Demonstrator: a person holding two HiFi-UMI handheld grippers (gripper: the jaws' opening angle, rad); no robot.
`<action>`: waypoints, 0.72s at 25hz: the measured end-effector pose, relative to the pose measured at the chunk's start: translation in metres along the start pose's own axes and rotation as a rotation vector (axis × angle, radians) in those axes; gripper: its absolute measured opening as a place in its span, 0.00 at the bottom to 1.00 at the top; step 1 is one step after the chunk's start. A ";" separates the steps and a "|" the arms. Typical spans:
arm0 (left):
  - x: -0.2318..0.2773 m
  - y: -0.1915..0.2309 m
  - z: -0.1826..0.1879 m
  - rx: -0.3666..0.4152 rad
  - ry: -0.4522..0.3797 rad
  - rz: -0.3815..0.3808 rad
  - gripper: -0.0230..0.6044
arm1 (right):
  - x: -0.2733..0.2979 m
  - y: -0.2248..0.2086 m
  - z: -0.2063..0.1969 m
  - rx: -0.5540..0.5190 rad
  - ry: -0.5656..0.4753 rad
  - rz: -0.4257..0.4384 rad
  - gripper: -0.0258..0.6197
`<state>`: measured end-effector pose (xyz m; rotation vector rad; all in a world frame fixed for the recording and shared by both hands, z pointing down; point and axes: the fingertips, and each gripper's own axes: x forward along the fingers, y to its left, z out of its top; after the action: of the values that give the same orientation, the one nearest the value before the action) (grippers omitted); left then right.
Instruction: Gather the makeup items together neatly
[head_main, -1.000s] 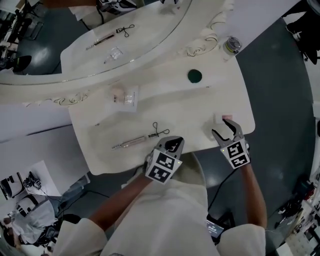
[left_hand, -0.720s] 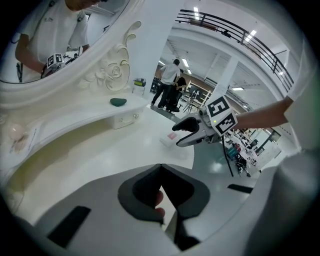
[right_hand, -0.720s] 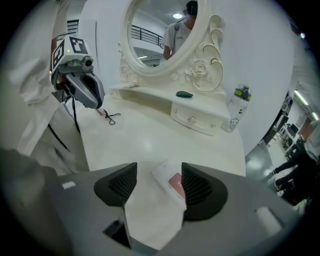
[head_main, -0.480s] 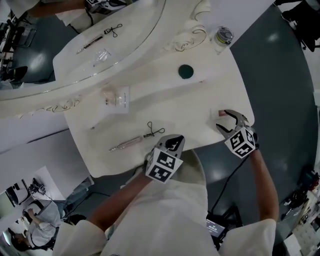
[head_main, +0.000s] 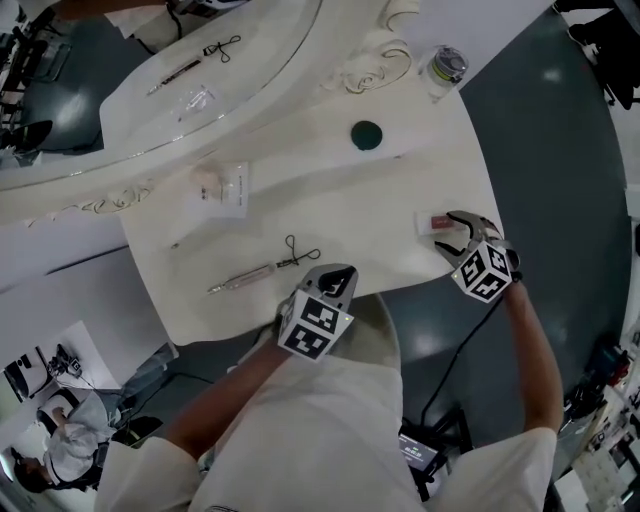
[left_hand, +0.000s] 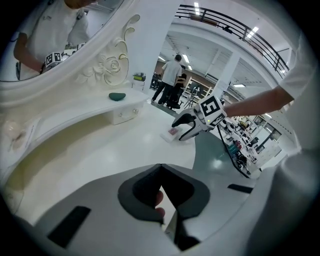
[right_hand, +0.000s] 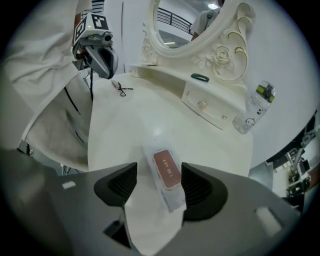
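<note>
A clear sachet with a pink label (head_main: 436, 222) (right_hand: 166, 172) lies flat near the right front edge of the white dressing table (head_main: 330, 200). My right gripper (head_main: 458, 236) (right_hand: 159, 181) is open and pointing steeply down, with one jaw on each side of the sachet. Its jaws have just been opening, and the pads stand clear of the sachet. My left gripper (head_main: 337, 279) (left_hand: 160, 167) is shut and empty over the front edge. A slim tool with a wire loop end (head_main: 265, 268) lies just left of it. A clear packet (head_main: 222, 188) and a green round item (head_main: 366, 134) lie farther back.
A large mirror with an ornate frame (head_main: 360, 75) stands along the table's back. A clear bottle (head_main: 443, 68) (right_hand: 255, 112) stands at the back right corner. The table edge curves close to the sachet, with grey floor (head_main: 560, 200) beyond. People stand far off in the left gripper view.
My right gripper has rolled and come down over the pink-labelled sachet, so its jaws now straddle it. The left gripper has stayed at the front edge.
</note>
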<state>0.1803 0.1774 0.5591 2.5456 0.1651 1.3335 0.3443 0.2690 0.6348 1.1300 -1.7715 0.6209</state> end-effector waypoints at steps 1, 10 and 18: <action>0.000 0.000 0.000 -0.003 -0.001 0.001 0.04 | 0.001 0.000 -0.001 -0.010 0.005 0.009 0.42; -0.005 0.010 -0.001 -0.036 0.001 0.022 0.04 | 0.004 -0.011 -0.003 -0.132 0.078 0.102 0.39; -0.010 0.014 0.000 -0.062 -0.003 0.031 0.04 | 0.009 -0.010 -0.009 -0.209 0.149 0.186 0.39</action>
<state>0.1747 0.1613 0.5552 2.5081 0.0829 1.3244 0.3555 0.2680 0.6462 0.7641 -1.7778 0.5981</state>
